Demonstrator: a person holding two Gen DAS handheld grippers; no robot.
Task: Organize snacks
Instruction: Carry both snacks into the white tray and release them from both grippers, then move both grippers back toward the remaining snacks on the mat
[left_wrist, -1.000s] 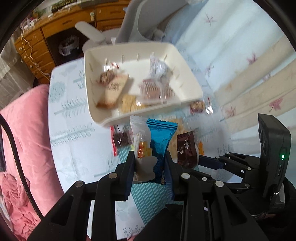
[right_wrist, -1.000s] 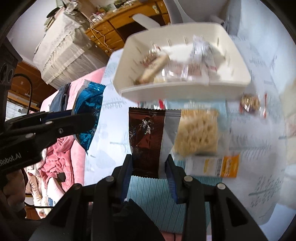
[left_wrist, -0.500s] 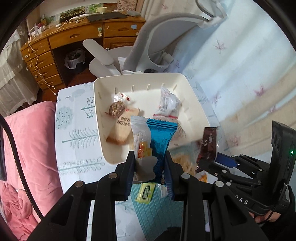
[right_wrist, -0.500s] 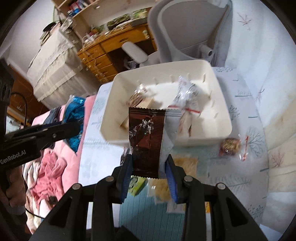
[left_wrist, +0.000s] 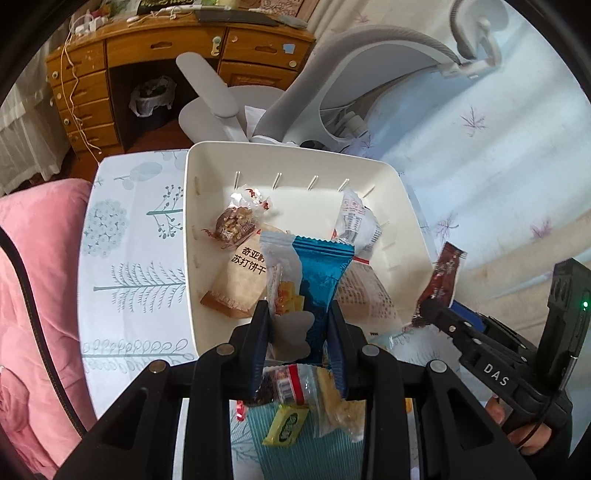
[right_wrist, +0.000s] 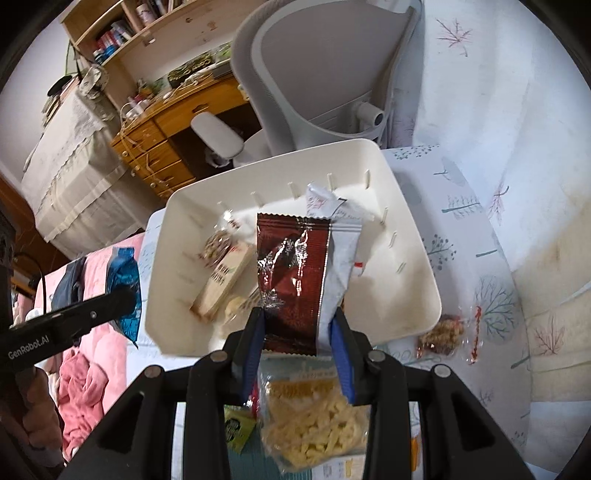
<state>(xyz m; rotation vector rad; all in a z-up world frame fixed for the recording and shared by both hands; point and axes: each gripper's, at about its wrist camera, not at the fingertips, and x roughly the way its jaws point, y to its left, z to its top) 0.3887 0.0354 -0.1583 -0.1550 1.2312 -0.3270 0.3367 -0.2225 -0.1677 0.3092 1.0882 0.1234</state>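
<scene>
Left gripper (left_wrist: 299, 325) is clamped on the lower end of a blue foil snack packet with a clear, white-edged side (left_wrist: 317, 284), which stands upright between its jaws. A second ago that packet hung over loose snacks on the bench, near of the tray; now it sits above the near half of the cream plastic tray with slotted walls (left_wrist: 402, 206). Right gripper (right_wrist: 297, 328) is likewise shut on the bottom of a dark brown foil sachet with a silver side panel (right_wrist: 291, 273), held upright. Earlier this sachet was over the bench in front of the tray's near wall; now it is above the tray's middle.

Inside the tray lie a round nut sweet in clear wrap (left_wrist: 234, 221), a tan cracker pack printed with dark characters (left_wrist: 240, 284) and a crumpled white wrapper with red print (left_wrist: 356, 221); their arrangement is unchanged.

Near of the tray, on the bench covered in a white cloth with a tree pattern (left_wrist: 125, 258), lie a small yellow-green wrapped sweet (left_wrist: 286, 424) and a clear bag of pale yellow crisps (right_wrist: 314, 417), both over a teal ribbed mat (left_wrist: 295, 454). Right of the tray rests another clear-wrapped nut sweet (right_wrist: 441, 332). Beyond the bench stands a grey office chair (right_wrist: 314, 74), with a wooden desk (left_wrist: 166, 48) on the far left.
</scene>
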